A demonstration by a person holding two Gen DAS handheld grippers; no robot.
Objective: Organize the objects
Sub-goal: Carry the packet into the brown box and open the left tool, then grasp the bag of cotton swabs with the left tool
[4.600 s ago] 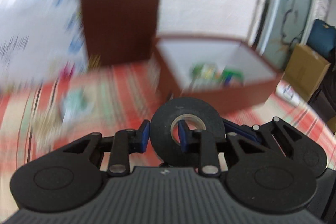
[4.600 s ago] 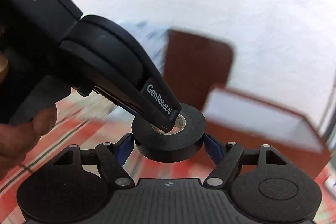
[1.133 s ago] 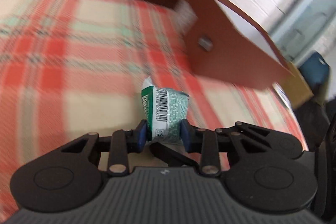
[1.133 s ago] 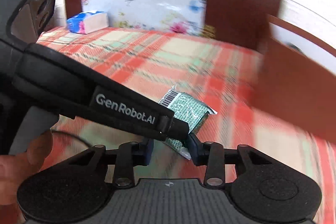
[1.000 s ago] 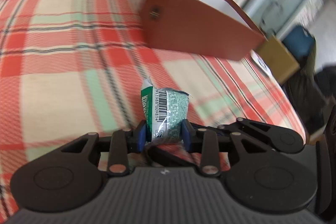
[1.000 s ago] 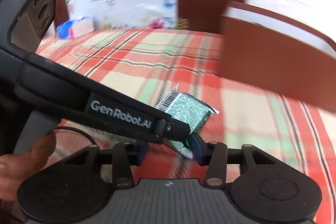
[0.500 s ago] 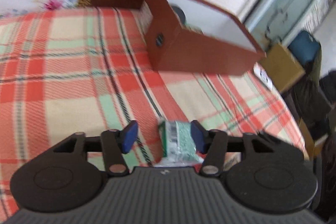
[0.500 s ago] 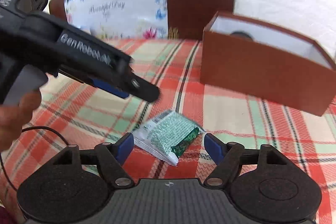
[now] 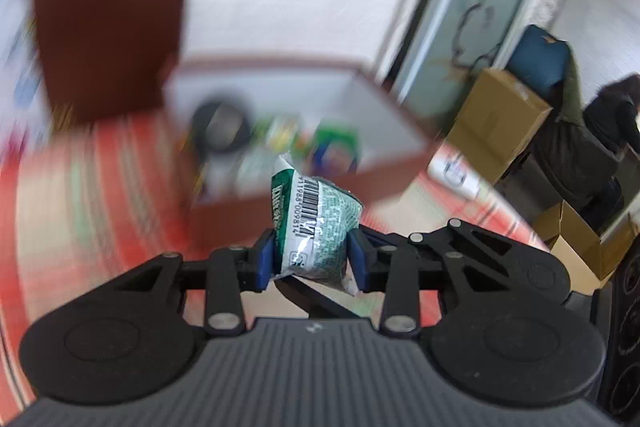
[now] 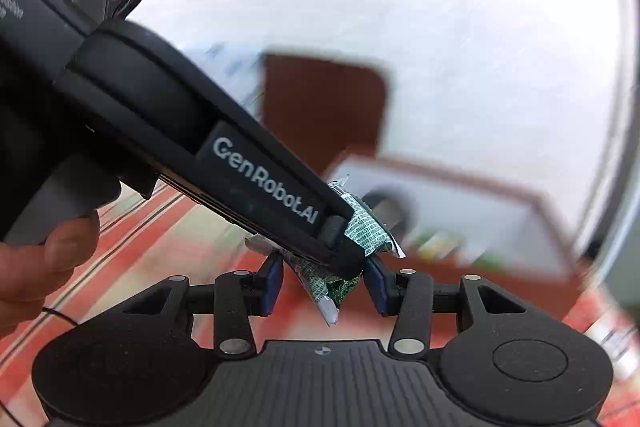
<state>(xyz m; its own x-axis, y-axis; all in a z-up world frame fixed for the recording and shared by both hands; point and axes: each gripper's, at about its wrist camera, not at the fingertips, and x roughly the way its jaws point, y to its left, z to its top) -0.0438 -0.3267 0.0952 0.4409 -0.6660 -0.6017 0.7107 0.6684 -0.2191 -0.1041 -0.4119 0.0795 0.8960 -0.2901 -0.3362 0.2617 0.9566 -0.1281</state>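
A green and white sachet point(image 9: 318, 227) with a barcode is pinched between the blue pads of my left gripper point(image 9: 311, 259), held in the air in front of the open brown box point(image 9: 384, 95). In the right wrist view the same sachet point(image 10: 366, 227) hangs from the left gripper's fingers point(image 10: 280, 195), and its lower end sits between the blue pads of my right gripper point(image 10: 322, 285), whose jaws stand a little wider than the sachet. The box point(image 10: 500, 179) holds a black tape roll point(image 9: 222, 125) and blurred colourful items.
A red, green and cream checked cloth point(image 9: 80, 187) covers the surface. A dark brown chair back point(image 9: 108, 35) stands behind the box. Cardboard boxes point(image 9: 500, 115) and a person in dark clothes point(image 9: 612, 115) are at the right. A hand point(image 10: 44, 259) holds the left gripper.
The sachet lay loose on the cloth between open jaws half a second ago; now my left gripper is shut on it and has lifted it toward the box. The right jaws have narrowed.
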